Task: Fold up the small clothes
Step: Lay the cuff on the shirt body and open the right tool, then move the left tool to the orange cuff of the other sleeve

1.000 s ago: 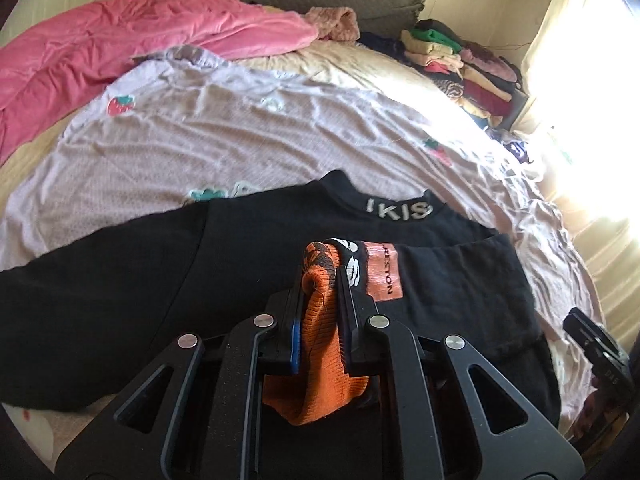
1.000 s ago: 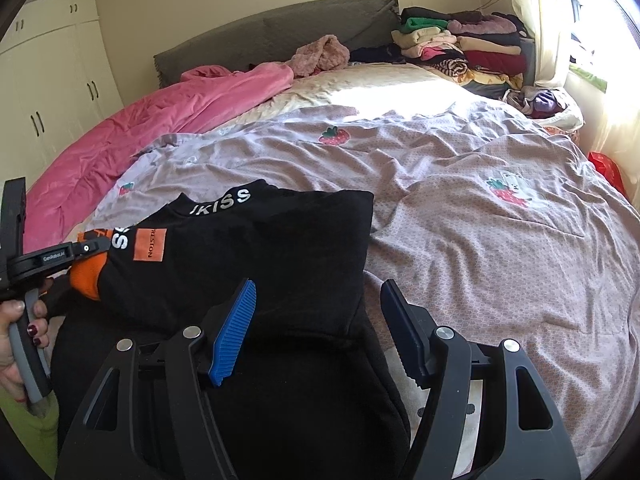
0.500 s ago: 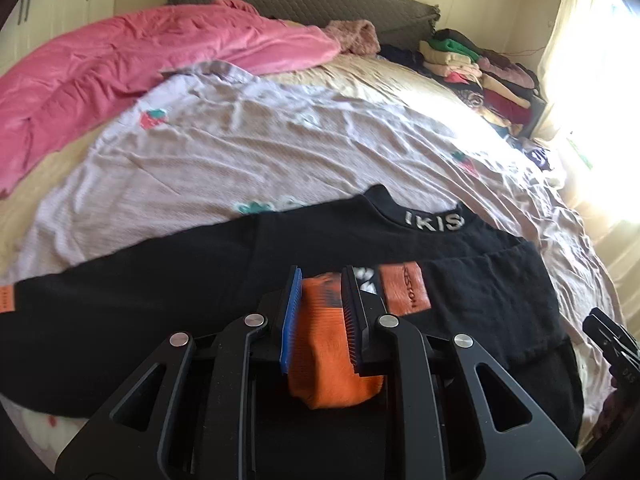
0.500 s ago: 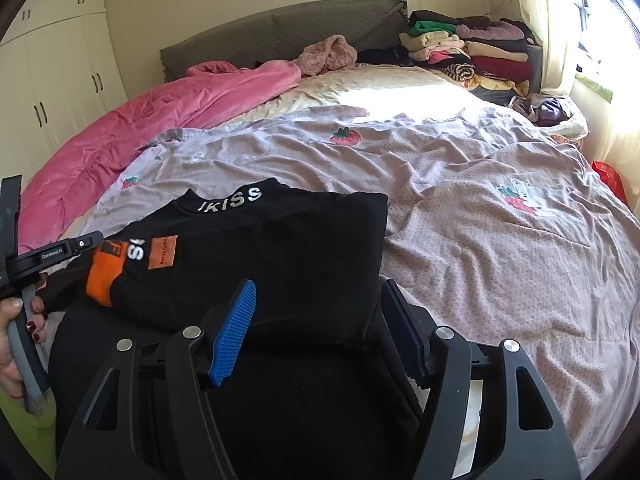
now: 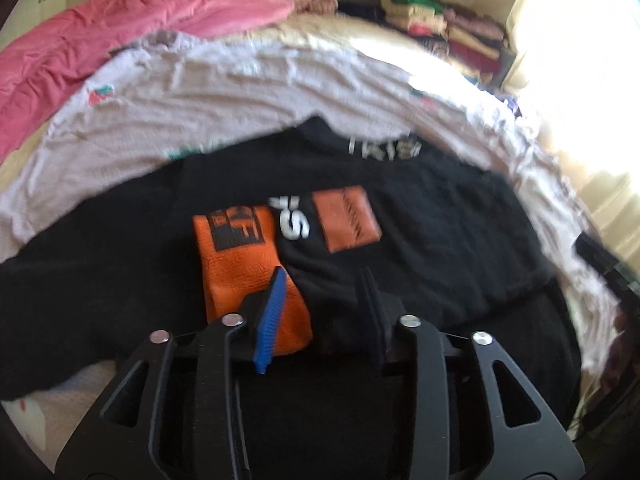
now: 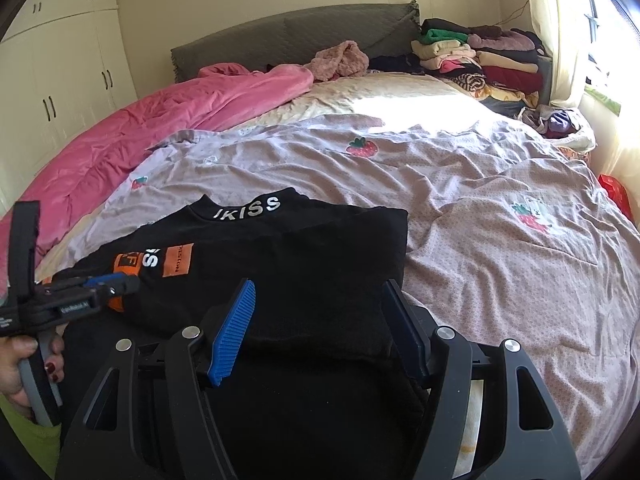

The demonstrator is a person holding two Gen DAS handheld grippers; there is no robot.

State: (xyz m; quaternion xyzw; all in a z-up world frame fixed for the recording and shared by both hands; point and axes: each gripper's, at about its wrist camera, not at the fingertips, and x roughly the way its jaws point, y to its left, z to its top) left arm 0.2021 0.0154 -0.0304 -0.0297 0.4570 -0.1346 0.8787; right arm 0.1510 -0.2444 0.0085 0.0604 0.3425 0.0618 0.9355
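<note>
Sleeve (image 5: 248, 264) folded across black top (image 5: 440, 240), toward 12 o'clock; body folds remain.
We see left gripper (image 5: 320, 312) just opening, cuff released; right gripper (image 6: 320, 332) agape, empty.

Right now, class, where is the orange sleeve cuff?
In the left wrist view, the orange sleeve cuff lies on the black sweater, just left of its orange patch.

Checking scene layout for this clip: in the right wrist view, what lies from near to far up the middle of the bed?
Right hand-held gripper → black top → lilac strawberry-print cover → cream sheet → grey headboard.
</note>
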